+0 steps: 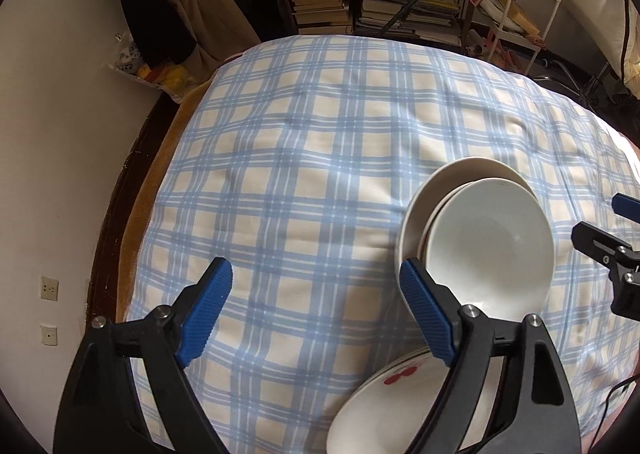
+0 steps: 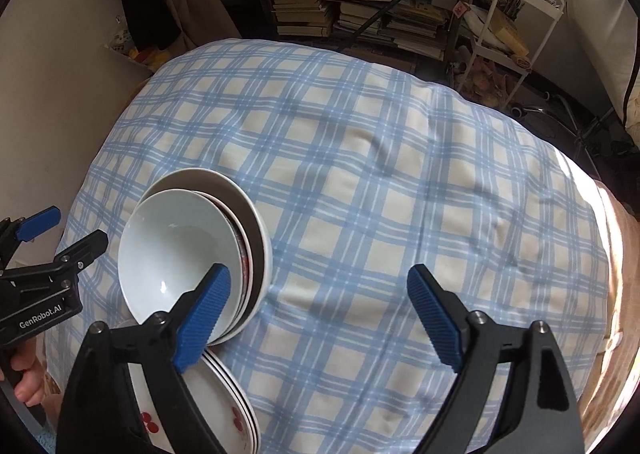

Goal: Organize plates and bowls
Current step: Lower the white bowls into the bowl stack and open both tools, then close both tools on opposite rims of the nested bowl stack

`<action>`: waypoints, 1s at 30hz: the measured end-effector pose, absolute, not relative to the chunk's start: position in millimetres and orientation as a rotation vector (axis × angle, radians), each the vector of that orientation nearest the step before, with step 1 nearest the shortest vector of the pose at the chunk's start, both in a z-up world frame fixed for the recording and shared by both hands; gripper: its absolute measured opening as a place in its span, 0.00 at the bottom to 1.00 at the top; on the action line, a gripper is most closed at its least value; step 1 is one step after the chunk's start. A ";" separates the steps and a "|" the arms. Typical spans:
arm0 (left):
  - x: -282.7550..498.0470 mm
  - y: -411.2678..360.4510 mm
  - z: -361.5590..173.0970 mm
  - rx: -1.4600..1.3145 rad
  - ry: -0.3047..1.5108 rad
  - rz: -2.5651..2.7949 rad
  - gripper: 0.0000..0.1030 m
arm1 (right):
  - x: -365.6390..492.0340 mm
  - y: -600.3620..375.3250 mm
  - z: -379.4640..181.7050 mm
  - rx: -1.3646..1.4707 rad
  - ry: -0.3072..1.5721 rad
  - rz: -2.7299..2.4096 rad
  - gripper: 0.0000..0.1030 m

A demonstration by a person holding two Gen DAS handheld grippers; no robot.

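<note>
Both claws gape empty: bowl stack (image 1: 488,238) sits beside left claw (image 1: 316,314), left of right claw (image 2: 320,318).

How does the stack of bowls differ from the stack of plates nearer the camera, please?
The bowl stack is deep-sided and its top bowl is plain white; the plate stack is shallow, and its top plate carries red markings. The bowls sit farther out on the checked tablecloth; the plates lie partly under the grippers. Both are white, nested crockery.
</note>
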State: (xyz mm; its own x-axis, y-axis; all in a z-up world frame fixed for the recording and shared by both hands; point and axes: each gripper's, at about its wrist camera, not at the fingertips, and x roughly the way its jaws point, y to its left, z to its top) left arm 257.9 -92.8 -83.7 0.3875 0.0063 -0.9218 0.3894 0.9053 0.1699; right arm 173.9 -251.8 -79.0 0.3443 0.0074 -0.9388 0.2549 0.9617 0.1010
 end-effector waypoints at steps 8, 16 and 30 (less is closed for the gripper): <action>278.2 -79.8 -108.2 0.315 1.240 -0.252 0.82 | 171.3 -263.8 -100.2 0.275 1.259 -0.174 0.97; 287.5 -76.8 -123.6 0.260 1.285 -0.247 0.82 | 175.8 -269.6 -113.0 0.356 1.271 -0.157 0.97; 289.3 -74.5 -116.1 0.154 1.296 -0.348 0.82 | 181.8 -271.1 -117.6 0.415 1.266 -0.119 0.97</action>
State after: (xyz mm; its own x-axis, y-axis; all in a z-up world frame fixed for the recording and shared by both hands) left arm 289.3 -74.5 -116.1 0.2285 -0.1656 -0.9594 0.3368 0.9380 -0.0817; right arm 181.8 -271.1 -117.6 0.3050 0.1396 -0.9421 0.3122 0.9199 0.2374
